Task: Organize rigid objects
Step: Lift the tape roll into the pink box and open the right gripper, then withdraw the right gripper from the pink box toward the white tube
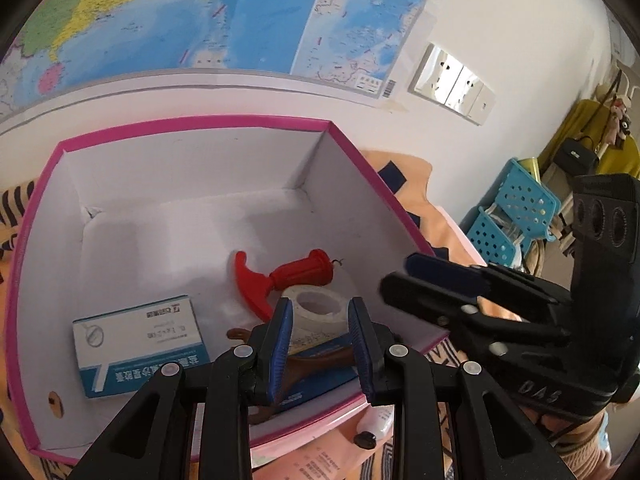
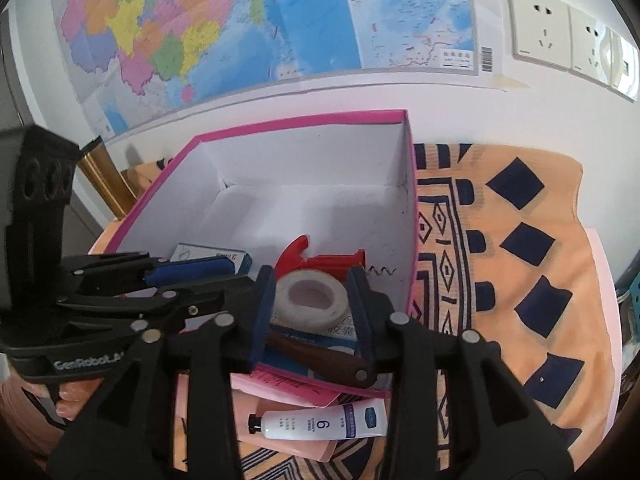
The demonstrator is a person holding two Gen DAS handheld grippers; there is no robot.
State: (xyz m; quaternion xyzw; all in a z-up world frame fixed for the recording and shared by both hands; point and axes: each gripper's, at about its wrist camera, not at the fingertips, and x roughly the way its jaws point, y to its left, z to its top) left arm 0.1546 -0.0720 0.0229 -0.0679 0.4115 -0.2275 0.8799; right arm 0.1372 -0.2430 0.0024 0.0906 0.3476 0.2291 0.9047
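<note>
While both tools hang over the near wall of the pink-rimmed box (image 1: pixel 192 124), I read this as the gap between one item dropped in and the next one fetched. My left tongs (image 1: pixel 320 308) are drawn as close together as they seem to go and pinch nothing. My right tongs (image 2: pixel 310 276) stand slightly parted and are also empty; seen from the left camera, their tips sit over the box's right wall, clear of everything inside.

Inside the box lie a red-handled corkscrew (image 1: pixel 296 276), a white roll of tape (image 1: pixel 316 304), a blue-and-white carton (image 1: pixel 140 344) and a brown-handled tool (image 1: pixel 316 364) resting across a second blue pack.

One piece is plainly left outside: a white ointment tube (image 2: pixel 320 424) with a black cap, lying on its side on a pink sheet (image 2: pixel 288 385) just in front of the box, on the table's orange patterned cloth (image 2: pixel 520 208).

My judgement is that the tube comes next. That calls for pulling the right tongs back and down over the near wall, spreading them wider, and closing across the tube's body rather than its cap, since it lies flat.
</note>
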